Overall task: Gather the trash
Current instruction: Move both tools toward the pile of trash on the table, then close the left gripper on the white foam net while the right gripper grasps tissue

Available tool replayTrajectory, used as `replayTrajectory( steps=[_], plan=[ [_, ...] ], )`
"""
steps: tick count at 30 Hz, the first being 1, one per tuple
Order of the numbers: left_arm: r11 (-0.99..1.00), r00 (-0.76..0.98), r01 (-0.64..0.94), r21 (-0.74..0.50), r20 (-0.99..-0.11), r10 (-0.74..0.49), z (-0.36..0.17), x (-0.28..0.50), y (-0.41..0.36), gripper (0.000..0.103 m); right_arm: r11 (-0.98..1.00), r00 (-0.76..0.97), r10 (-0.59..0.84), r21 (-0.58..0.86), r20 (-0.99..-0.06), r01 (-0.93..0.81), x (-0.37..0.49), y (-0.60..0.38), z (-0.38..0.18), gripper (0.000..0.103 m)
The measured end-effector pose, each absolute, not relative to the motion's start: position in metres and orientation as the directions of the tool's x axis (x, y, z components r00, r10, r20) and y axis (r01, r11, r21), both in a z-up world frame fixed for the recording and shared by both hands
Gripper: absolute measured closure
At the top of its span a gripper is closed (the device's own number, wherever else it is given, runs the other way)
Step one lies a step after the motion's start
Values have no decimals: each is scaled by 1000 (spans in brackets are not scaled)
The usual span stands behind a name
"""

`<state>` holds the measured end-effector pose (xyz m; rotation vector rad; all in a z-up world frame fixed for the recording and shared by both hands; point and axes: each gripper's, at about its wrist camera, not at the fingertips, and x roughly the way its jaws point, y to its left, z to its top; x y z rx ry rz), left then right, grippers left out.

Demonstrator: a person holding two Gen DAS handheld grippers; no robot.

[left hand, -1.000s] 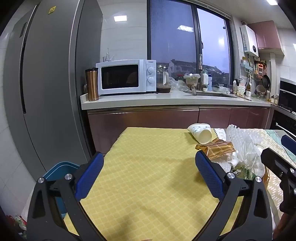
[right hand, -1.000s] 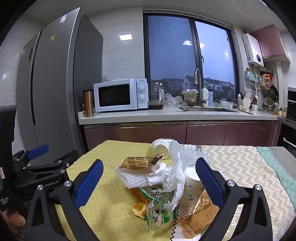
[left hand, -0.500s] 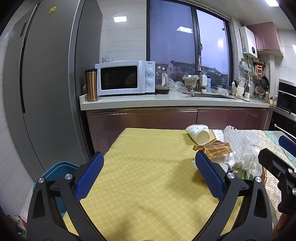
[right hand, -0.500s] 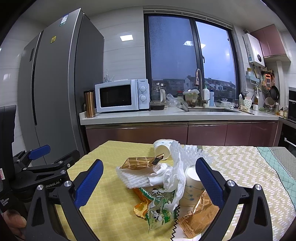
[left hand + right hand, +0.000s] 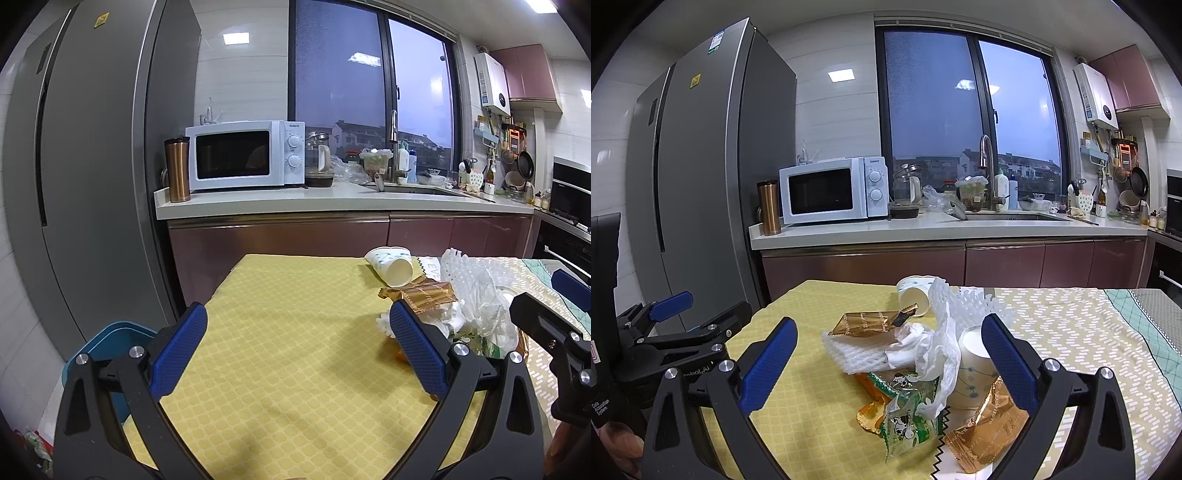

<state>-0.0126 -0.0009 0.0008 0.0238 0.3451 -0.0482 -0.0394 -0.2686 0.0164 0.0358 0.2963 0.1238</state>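
Note:
A heap of trash lies on the yellow tablecloth (image 5: pixel 812 398): a tipped paper cup (image 5: pixel 916 295), white foam netting (image 5: pixel 857 354), a gold wrapper (image 5: pixel 868 323), a green snack bag (image 5: pixel 908 417), a second paper cup (image 5: pixel 971 373) and a copper wrapper (image 5: pixel 993 432). My right gripper (image 5: pixel 888 363) stands open just in front of the heap, nothing between its pads. My left gripper (image 5: pixel 297 352) is open over bare yellow cloth, left of the heap; the tipped cup (image 5: pixel 391 267) and gold wrapper (image 5: pixel 424 293) show to its right.
A blue bin (image 5: pixel 107 341) stands on the floor left of the table, beside a tall grey fridge (image 5: pixel 92 166). Behind the table runs a counter (image 5: pixel 332 201) with a microwave (image 5: pixel 243 155), a copper tumbler (image 5: pixel 177 170) and a sink.
Both views have shifted only slightly; the grippers hold nearly still and stay open. The trash has not moved.

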Motion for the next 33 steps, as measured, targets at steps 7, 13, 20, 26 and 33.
replayTrajectory(
  steps=[7,13,20,26,33],
  plan=[
    [996,936,82,19,-346,-70,-2,-13,-8,6,991,947,129,62,-293,-116,-36,-272,15,7],
    [993,926,112,19,-364,-98,-6,-9,-17,6,992,945,124,71,-303,-108,-34,-278,12,7],
    [982,887,189,-4,-428,-173,-17,8,-24,6,993,935,105,93,-338,-78,-29,-295,5,7],
    [969,847,241,-51,-477,-236,-24,25,-31,6,993,924,60,118,-377,-17,-27,-320,-2,8],
    [938,769,323,-126,-543,-337,-37,54,-47,11,983,879,32,174,-475,58,-22,-351,-22,22]
  ],
)
